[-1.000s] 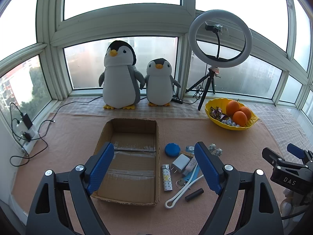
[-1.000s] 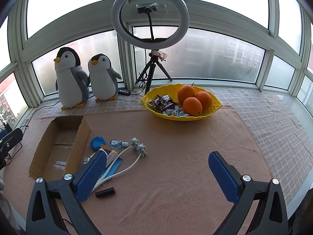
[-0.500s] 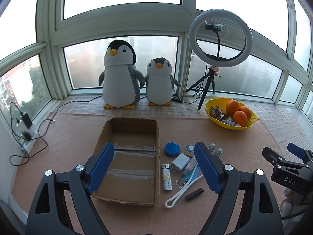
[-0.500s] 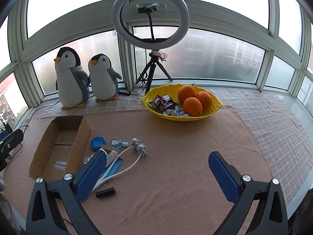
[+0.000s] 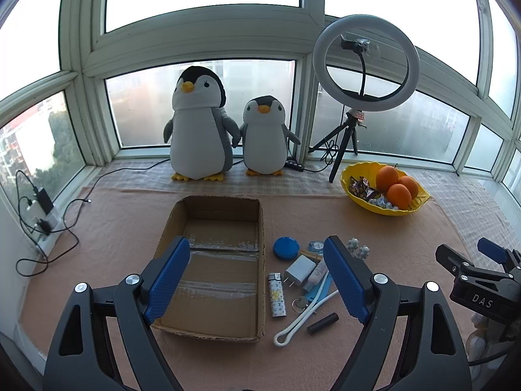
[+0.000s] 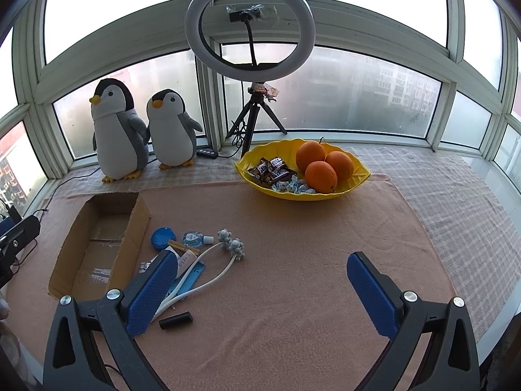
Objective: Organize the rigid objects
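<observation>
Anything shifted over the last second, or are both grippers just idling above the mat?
Nothing has visibly changed. The left gripper and right gripper both hang open and empty in the same spots. The cardboard box holds nothing, and the lighter, white charger, blue round lid and black cylinder lie loose beside it as before.

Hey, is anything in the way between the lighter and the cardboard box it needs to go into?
Only the box's own side wall. The lighter lies right beside the cardboard box, with no other item between them, so it must be lifted over that wall. Both claws are open and hold nothing.
</observation>
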`<state>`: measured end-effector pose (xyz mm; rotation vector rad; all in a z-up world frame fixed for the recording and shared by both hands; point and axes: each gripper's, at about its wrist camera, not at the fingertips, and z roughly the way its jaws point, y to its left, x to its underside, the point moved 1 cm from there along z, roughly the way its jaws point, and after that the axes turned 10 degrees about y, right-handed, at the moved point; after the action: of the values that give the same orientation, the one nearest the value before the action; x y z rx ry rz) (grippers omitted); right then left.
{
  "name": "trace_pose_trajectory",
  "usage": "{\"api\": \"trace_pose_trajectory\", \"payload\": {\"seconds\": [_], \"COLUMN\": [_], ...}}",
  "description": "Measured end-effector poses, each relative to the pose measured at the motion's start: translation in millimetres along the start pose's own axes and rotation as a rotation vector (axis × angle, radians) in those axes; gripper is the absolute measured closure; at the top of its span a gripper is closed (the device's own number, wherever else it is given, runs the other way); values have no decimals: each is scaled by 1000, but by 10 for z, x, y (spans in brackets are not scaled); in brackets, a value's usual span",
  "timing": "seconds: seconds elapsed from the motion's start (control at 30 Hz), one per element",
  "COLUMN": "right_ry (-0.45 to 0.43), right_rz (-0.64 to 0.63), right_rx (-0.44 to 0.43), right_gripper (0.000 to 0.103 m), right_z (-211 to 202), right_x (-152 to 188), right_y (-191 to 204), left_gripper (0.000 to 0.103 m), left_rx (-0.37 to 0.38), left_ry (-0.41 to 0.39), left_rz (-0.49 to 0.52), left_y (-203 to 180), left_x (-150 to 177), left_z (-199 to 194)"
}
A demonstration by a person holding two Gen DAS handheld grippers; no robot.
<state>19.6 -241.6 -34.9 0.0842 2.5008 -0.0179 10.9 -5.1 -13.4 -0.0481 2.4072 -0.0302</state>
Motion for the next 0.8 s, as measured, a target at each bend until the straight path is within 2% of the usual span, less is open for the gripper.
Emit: {"api": "trace_pose_trajectory", "payload": {"seconds": [0.63, 0.8], "right_ry": [3, 12], "right_rz": [-1, -3], "right_rx": [-4, -4], "right_gripper": [0, 0], "right_z": [17, 50], "right_x": [7, 24], "right_y": [20, 27], "left_gripper": [18, 18], "left_rx": [-8, -37], "left_ry": [2, 40], "left_rz": [-1, -45], "left_y": [33, 271], "left_x": [10, -13], "left_z": [12, 165]}}
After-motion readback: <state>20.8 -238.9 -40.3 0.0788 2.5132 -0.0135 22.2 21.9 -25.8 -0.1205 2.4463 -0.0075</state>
